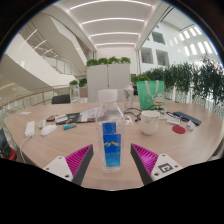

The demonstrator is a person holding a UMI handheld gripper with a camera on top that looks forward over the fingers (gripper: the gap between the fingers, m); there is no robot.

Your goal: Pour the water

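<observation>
Hand-held gripper point(111, 160) spread wide, gripping nothing. Water bottle point(111, 143) with blue label upright on the tabletop point(60, 145), between the pink pads point(76, 160), a gap at either side. Just beyond, to the right, a white cup point(150, 122). Probably the approach before the grasp; next, closing squarely on the bottle, then lifting and tipping toward the cup. Cap on or off: hard to tell. Small clutter farther back too small to name.
</observation>
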